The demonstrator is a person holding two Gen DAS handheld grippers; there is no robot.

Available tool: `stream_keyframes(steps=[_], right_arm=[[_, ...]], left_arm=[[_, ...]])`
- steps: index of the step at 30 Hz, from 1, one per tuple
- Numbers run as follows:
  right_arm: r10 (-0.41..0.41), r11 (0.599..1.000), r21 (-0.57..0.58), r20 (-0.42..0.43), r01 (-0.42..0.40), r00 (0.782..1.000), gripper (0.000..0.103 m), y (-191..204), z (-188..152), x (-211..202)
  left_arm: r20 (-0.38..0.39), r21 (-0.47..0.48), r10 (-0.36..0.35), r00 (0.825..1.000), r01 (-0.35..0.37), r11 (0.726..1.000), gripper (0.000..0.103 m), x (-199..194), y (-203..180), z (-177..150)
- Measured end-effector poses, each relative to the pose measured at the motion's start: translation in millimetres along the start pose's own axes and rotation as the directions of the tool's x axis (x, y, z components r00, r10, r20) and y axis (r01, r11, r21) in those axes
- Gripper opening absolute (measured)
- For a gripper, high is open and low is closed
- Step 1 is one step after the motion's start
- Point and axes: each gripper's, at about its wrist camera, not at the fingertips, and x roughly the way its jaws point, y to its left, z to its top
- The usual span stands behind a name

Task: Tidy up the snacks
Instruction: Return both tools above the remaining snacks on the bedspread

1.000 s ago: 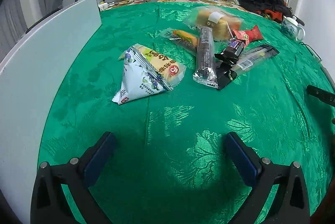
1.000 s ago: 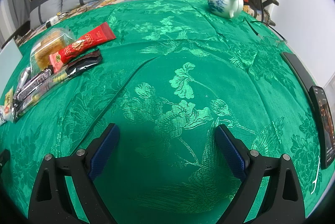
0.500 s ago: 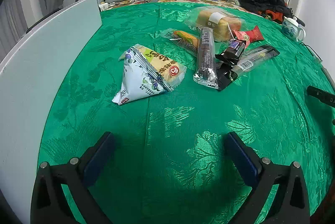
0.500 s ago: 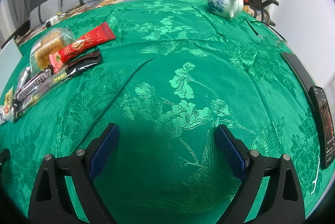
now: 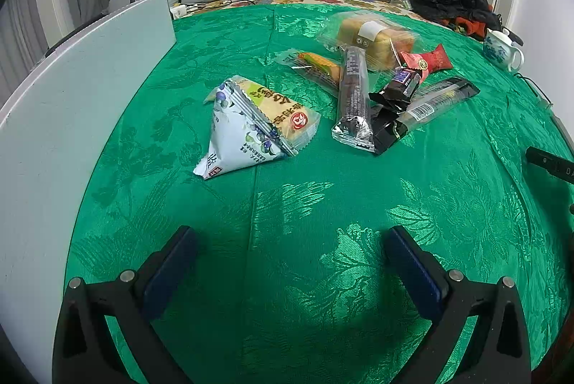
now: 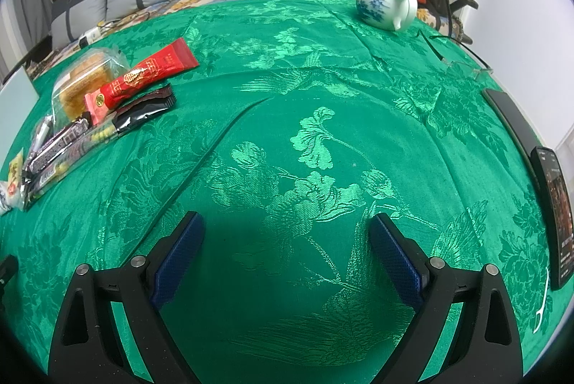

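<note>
Both grippers hover low over the green brocade cloth (image 5: pixel 287 204) that covers the desk, and nothing differs from 0.5 s or 1 s ago: each view frames the same scene and no snack has shifted.

The left gripper (image 5: pixel 292 242) has its blue-padded fingers spread wide apart with only cloth between them. Straight ahead of it, slightly to its left, lies a white triangular pouch (image 5: pixel 236 140) printed with blue flowers, resting against a yellow-green rice cracker packet (image 5: pixel 283 107). Ahead and to its right sits the main cluster: a long dark biscuit sleeve (image 5: pixel 353 100), a small dark chocolate bar (image 5: pixel 398 86) leaning on a long black-and-clear bar (image 5: pixel 427 107), an orange snack in clear wrap (image 5: pixel 315 66), a clear-wrapped loaf of bread (image 5: pixel 373 37) farther off, and a red packet (image 5: pixel 427 62) just beside the loaf. A pale grey board (image 5: pixel 71 104) stands along the gripper's left side. A blue-and-white teapot (image 5: pixel 502 48) stands far off to its right.

The right gripper (image 6: pixel 287 233) is likewise wide apart and holds nothing. The snack cluster lies well away to its left, with the red packet (image 6: pixel 143 79) and the bread (image 6: pixel 86 79) farthest ahead. The teapot (image 6: pixel 385 3) stands far ahead to the gripper's right, and a dark phone (image 6: pixel 554 211) lies at the desk's edge on its right.
</note>
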Motion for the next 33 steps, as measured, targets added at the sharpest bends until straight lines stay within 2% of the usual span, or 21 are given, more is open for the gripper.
stream_keyframes(steps=[33], right_arm=[[0.0,1.0,0.0,0.0,0.0,1.0,0.096,-0.2,0.1,0.0]], left_arm=[[0.002,-0.004,0.005,1.0,-0.005,1.0,0.103,-1.3,0.7,-2.0]])
